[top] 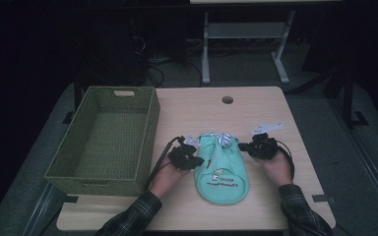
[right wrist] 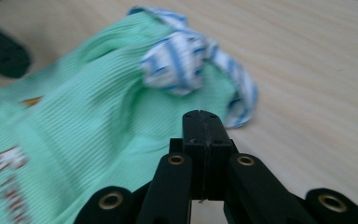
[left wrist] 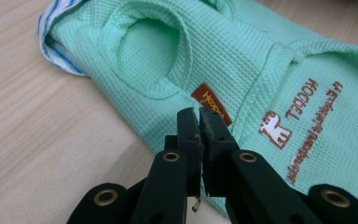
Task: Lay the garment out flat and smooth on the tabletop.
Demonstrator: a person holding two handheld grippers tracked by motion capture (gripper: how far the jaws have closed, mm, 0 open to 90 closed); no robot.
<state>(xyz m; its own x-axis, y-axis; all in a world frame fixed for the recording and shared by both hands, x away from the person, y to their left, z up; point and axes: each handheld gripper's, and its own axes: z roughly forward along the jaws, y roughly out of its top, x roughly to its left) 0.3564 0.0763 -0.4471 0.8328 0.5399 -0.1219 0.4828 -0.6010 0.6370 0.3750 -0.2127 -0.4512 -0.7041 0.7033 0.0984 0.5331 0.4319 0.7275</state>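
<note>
A small mint-green garment (top: 221,172) lies flat in the middle of the table, its blue-and-white striped collar (top: 220,137) at the far end. My left gripper (top: 196,160) rests at the garment's left edge and my right gripper (top: 242,146) at its right edge. In the left gripper view the left gripper (left wrist: 198,112) is shut with nothing between its jaws, its tips just short of an orange label (left wrist: 212,103) on the garment (left wrist: 242,60). In the right gripper view the right gripper (right wrist: 201,114) is also shut and empty, beside the garment (right wrist: 88,116) and below the bunched striped collar (right wrist: 177,63).
A green woven basket (top: 150,132) stands empty on the table's left side. A white tag (top: 266,129) lies just beyond my right gripper. The wooden table (top: 197,108) has a round hole (top: 227,100) near its far edge. Another table's frame (top: 243,44) stands beyond.
</note>
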